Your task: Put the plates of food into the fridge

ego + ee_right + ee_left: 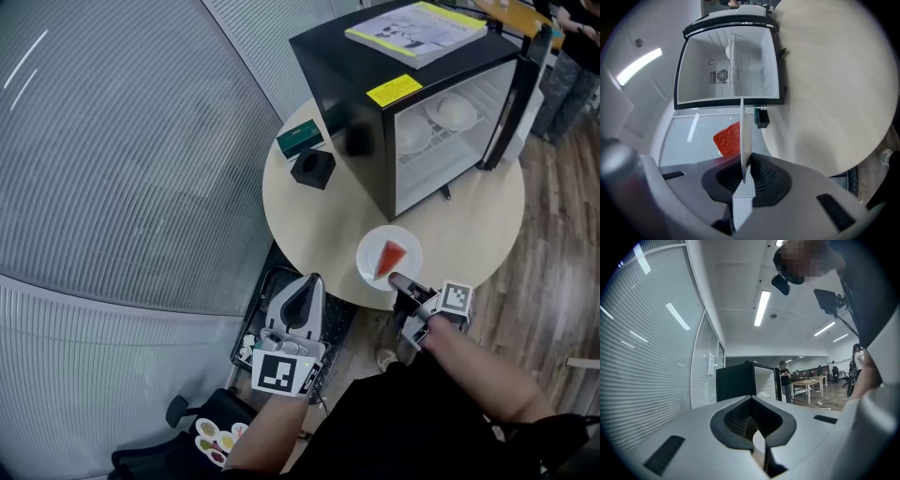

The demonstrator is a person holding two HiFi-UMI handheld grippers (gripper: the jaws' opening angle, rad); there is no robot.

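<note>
A white plate (389, 255) with a red watermelon slice (391, 257) hangs over the near edge of the round table (319, 220). My right gripper (398, 279) is shut on its near rim. In the right gripper view the plate (743, 136) shows edge-on between the jaws, with the slice (729, 139) to its left. Beyond it the black mini fridge (375, 112) stands open, and two white plates (450, 111) sit on its shelf. My left gripper (309, 281) is below the table's near left edge, shut and holding nothing, with its jaws (758, 446) together.
A green box (300, 139) and a black cube (313, 167) lie left of the fridge. A booklet (417, 28) rests on top of it. The fridge door (520, 89) swings out to the right. Under the table lie a black case (272, 281) and a paint palette (217, 436).
</note>
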